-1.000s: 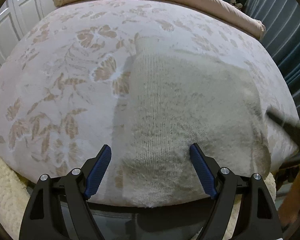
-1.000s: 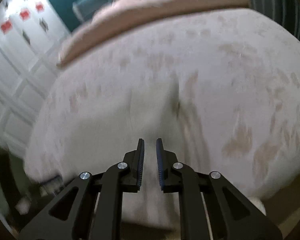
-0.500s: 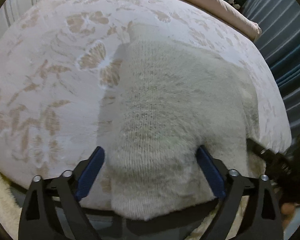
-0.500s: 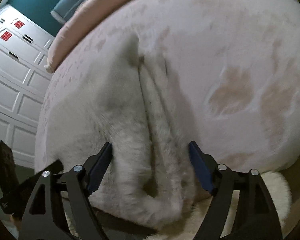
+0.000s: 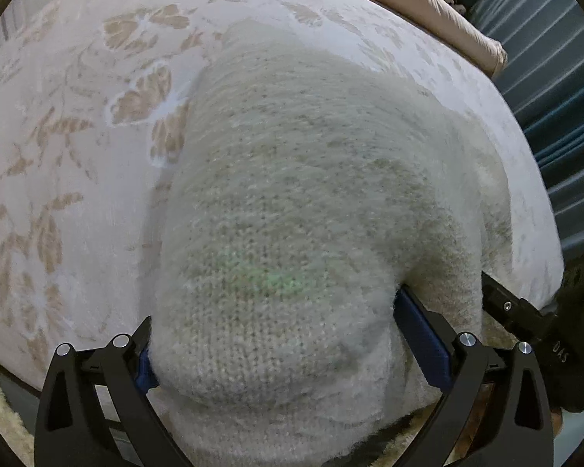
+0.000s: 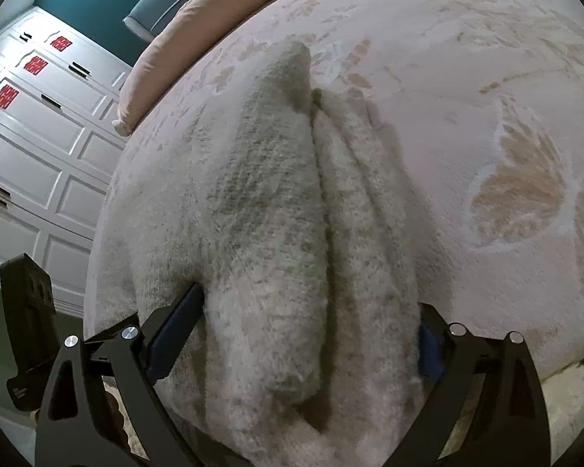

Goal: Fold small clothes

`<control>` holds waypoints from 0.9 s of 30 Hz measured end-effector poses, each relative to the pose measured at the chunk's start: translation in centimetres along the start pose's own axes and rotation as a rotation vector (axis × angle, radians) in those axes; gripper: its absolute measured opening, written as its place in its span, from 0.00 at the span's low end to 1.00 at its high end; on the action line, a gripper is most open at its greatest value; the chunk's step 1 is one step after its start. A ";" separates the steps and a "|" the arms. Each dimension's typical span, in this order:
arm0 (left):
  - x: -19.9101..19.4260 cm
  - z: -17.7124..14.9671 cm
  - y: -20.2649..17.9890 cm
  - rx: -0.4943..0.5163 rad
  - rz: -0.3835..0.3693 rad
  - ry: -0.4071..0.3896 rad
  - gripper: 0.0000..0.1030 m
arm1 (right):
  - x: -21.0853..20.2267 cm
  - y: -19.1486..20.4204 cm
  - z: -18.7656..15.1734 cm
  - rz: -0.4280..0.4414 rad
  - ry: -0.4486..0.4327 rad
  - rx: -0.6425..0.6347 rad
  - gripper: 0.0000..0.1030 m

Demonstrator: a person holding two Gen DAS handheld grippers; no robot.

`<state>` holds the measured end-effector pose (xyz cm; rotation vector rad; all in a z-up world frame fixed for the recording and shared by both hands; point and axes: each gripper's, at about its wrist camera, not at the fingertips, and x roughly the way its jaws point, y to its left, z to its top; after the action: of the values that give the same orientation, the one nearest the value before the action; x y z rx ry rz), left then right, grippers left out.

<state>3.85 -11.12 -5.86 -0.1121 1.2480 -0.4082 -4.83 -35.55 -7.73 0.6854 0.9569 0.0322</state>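
Cream fuzzy knitted garment (image 5: 292, 233) lies at the near edge of the bed with the pale leaf-patterned bedspread (image 5: 58, 155) — already doubled, judging by the stacked layers in the right view. Left gripper (image 5: 292, 350) and right gripper (image 6: 296, 346) each straddle its near end, fingers spread wide, wool between them, not clamped. At least one more fold looks due. A pink rolled blanket (image 6: 167, 43) sits far off — nothing blocks the way.
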 end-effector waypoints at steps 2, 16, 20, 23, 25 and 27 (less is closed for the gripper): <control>0.1 0.2 -0.3 0.002 0.010 0.011 0.95 | 0.4 0.6 0.2 -0.007 -0.004 -0.013 0.89; -1.6 2.4 -0.8 0.081 -0.089 0.004 0.59 | -1.1 1.6 1.2 0.033 -0.030 0.023 0.36; -5.1 2.6 -0.6 0.076 -0.210 -0.013 0.49 | -4.8 3.0 0.8 0.072 -0.079 0.029 0.34; -8.5 2.6 -1.2 0.097 -0.282 -0.064 0.48 | -8.5 5.2 0.2 0.085 -0.142 -0.003 0.33; -10.5 2.8 -1.9 0.109 -0.323 -0.098 0.48 | -11.3 6.7 -0.2 0.087 -0.197 -0.029 0.33; -13.3 2.7 -2.4 0.136 -0.372 -0.147 0.48 | -13.9 8.0 -0.4 0.096 -0.253 -0.049 0.34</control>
<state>2.35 -8.93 7.70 -0.2559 1.0509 -0.7917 -11.17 -33.38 6.83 0.6724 0.6784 0.0525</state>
